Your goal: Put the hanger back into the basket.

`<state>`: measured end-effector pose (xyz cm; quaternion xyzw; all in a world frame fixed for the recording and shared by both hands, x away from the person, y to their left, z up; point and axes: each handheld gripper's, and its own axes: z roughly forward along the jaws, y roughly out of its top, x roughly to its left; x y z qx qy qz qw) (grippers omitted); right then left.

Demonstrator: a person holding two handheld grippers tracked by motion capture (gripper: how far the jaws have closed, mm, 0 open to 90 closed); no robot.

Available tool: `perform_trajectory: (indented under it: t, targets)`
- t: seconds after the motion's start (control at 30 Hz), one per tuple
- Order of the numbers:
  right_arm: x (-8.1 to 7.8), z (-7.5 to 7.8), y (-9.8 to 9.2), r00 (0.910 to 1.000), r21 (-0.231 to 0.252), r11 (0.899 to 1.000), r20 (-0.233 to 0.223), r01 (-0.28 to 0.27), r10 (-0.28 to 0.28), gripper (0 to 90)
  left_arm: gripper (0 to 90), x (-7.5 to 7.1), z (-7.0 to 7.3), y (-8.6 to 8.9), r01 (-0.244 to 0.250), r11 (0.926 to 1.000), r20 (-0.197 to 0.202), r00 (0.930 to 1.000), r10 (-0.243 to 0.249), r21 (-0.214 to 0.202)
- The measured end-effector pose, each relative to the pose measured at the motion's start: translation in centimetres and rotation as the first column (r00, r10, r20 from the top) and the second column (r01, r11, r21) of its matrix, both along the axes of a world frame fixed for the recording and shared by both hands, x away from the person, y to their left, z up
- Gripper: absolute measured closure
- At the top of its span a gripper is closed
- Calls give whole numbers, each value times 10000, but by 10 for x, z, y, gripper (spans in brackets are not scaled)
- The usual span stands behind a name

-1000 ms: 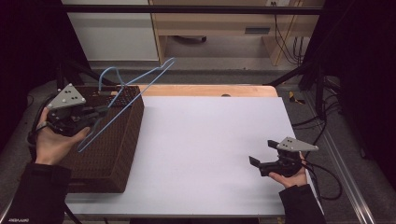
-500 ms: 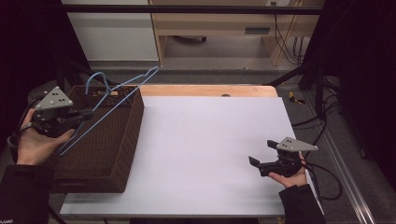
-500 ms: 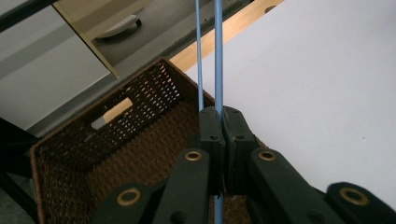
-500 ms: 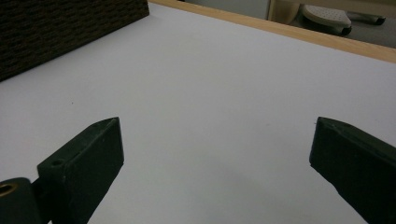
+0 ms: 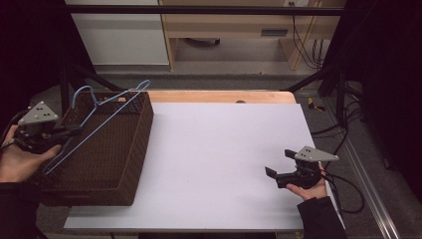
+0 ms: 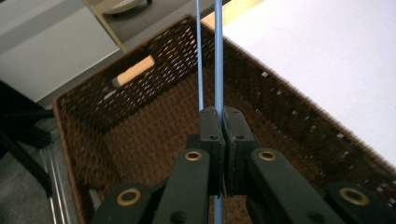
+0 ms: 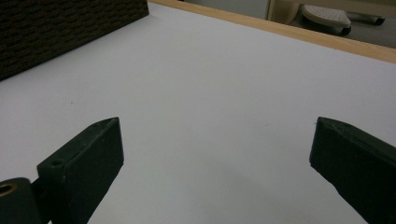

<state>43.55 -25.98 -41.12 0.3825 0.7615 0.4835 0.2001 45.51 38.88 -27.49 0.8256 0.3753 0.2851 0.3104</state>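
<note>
Clamped on a blue hanger [image 5: 102, 117], the left gripper's [image 5: 40, 135] jaws hold it slanting over the basket [image 5: 130, 172], hook above the far rim. Lowering into the basket seems in hand; release is called for next. On the table [image 5: 219, 144], the right gripper [image 5: 278, 175] is held agape, idle.

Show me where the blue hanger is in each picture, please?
High view: the blue hanger slants across the brown basket at the left, pinched by the left claw.
Left gripper view: hanger wires run straight up the middle from the shut jaws, basket behind.
Right gripper view: no hanger here; the open right claw hangs above the white table.
Shared landmark: the basket, at this view's top left corner.
</note>
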Motion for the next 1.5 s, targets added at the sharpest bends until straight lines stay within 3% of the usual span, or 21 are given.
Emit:
perform_trajectory:
  t: [0.5, 0.67, 1.03, 1.17, 1.37, 1.43, 1.5]
  targets:
    - [1, -2, 2, 10000, -108, 9999, -68, -37, 37, 32, 881, 3, -33, 26, -445, 9989, -443, 9981, 439, -127]
    - [1, -2, 2, 10000, -114, 9999, -75, -38, 38, 33, 881, 4, -46, 25, -319, 9995, -566, 9979, 313, -92]
    - [1, -2, 2, 10000, -150, 9999, -60, -49, 48, 33, 880, 16, -86, 14, -367, 9992, -1247, 9916, 347, -141]
    - [1, -2, 2, 10000, -162, 9999, -61, -55, 54, 34, 880, 20, -98, 9, -443, 9990, -1413, 9890, 446, 56]
    - [1, -1, 2, 10000, -116, 9999, -70, -44, 44, 34, 870, 24, -105, 0, -462, 9942, -1625, 9848, 616, 973]
    - [1, -1, 2, 10000, -115, 9999, -63, -17, 16, 34, 855, 24, -105, -1, -468, 9928, -1698, 9833, 653, 1106]
    - [1, -1, 2, 10000, -131, 9999, -47, -29, 29, 34, 820, 23, -104, 0, -479, 9946, -1583, 9854, 621, 917]
